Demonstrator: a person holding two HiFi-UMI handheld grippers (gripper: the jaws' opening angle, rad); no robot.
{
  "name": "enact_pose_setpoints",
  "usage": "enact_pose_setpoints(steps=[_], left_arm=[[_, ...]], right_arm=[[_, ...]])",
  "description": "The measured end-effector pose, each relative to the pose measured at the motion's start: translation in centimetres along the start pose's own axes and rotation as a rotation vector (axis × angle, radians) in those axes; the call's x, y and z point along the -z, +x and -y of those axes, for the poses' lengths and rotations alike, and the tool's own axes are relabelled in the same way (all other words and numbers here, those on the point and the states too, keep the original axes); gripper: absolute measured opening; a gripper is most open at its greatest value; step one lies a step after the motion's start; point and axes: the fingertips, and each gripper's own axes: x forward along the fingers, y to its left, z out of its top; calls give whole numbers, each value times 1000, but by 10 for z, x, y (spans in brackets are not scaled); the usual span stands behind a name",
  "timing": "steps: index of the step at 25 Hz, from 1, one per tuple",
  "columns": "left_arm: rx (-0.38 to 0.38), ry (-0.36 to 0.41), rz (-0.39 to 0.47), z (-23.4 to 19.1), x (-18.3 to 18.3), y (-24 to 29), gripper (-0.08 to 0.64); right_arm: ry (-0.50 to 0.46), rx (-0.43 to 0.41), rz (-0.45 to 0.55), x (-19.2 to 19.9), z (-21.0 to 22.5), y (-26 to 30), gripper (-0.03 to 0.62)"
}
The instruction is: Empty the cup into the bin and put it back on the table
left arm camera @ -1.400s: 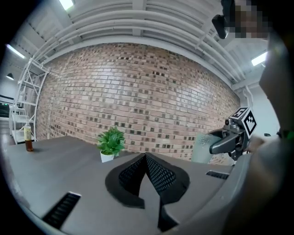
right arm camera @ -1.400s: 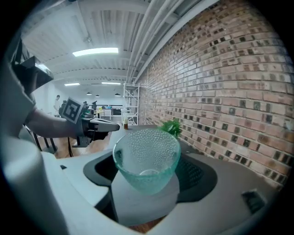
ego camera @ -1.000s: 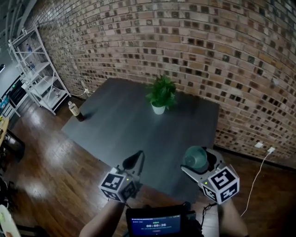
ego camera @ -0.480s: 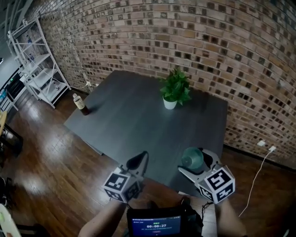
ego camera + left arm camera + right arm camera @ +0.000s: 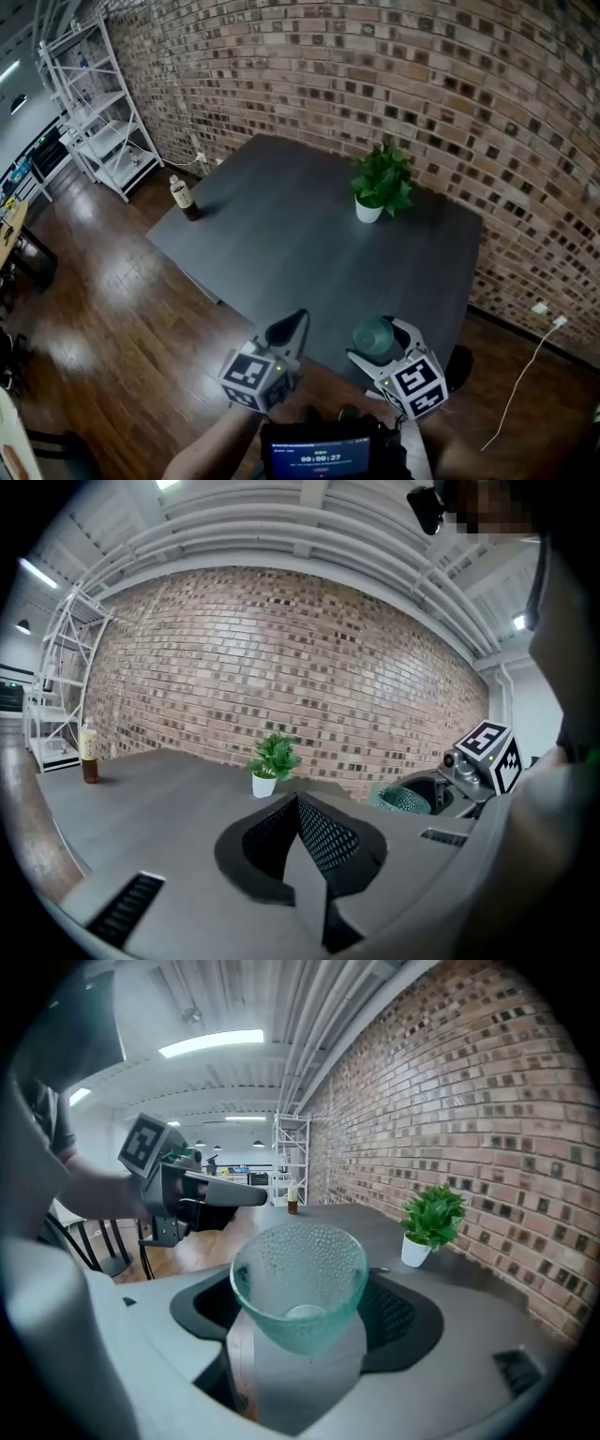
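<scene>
A translucent green dimpled cup (image 5: 376, 337) (image 5: 300, 1283) sits between the jaws of my right gripper (image 5: 377, 341) (image 5: 300, 1309), which is shut on it. The cup's mouth faces up and nothing shows inside it. It hangs over the near edge of the dark grey table (image 5: 281, 234). The left gripper view also catches the cup (image 5: 403, 801) off to the right. My left gripper (image 5: 292, 326) (image 5: 300, 806) is shut on nothing, level with the table's near edge and left of the cup. No bin is in any view.
A small potted plant (image 5: 382, 186) (image 5: 271, 764) stands at the table's far side by the brick wall. A brown bottle (image 5: 181, 196) (image 5: 89, 752) stands at the table's left corner. A white metal shelf (image 5: 98, 112) stands on the wooden floor (image 5: 112, 309), far left.
Both grippers have moved forward along the table's near edge. The right one has sunk lower with the cup still in it. Neither gripper's jaws have changed.
</scene>
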Motion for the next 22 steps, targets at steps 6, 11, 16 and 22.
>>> enact_pose_setpoints(steps=[6, 11, 16, 22], left_arm=[[-38, -15, -20, -6, 16, -4, 8], [-57, -9, -38, -4, 35, 0, 8], [-58, 5, -52, -6, 63, 11, 8], [-73, -4, -82, -16, 95, 20, 8]], right_arm=[[27, -6, -16, 31, -2, 21, 387], [35, -23, -27, 52, -3, 36, 387], [43, -27, -68, 74, -1, 54, 387], [48, -27, -82, 94, 2, 69, 387]])
